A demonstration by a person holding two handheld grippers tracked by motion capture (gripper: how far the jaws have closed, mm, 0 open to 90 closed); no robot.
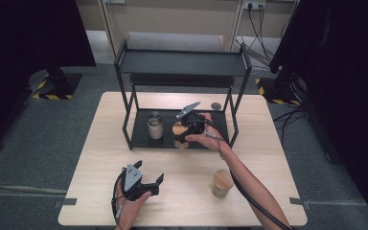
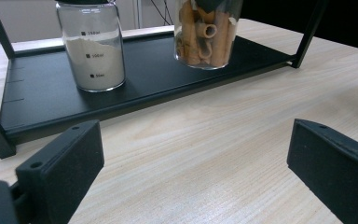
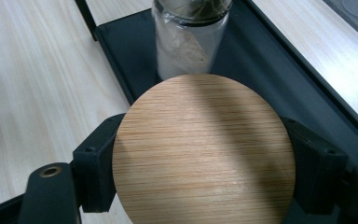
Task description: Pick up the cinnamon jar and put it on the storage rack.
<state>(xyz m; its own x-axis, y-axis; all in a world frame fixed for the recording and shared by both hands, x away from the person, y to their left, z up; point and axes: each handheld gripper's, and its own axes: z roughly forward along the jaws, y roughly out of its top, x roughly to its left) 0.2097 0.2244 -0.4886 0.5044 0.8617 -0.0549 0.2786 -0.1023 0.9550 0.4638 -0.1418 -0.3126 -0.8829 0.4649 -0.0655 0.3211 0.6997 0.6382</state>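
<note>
Powder jar and rack posts crowd the lower shelf.

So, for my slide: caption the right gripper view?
Right gripper clamps the pasta jar's wooden lid beside a powder jar.

Glass jar of white powder on the black shelf tray carried printed volume marks: top read roughly "150ml", middle "100ml", bottom "50ml", each beside a small black square. Print was tiny, digits uncertain.
</note>
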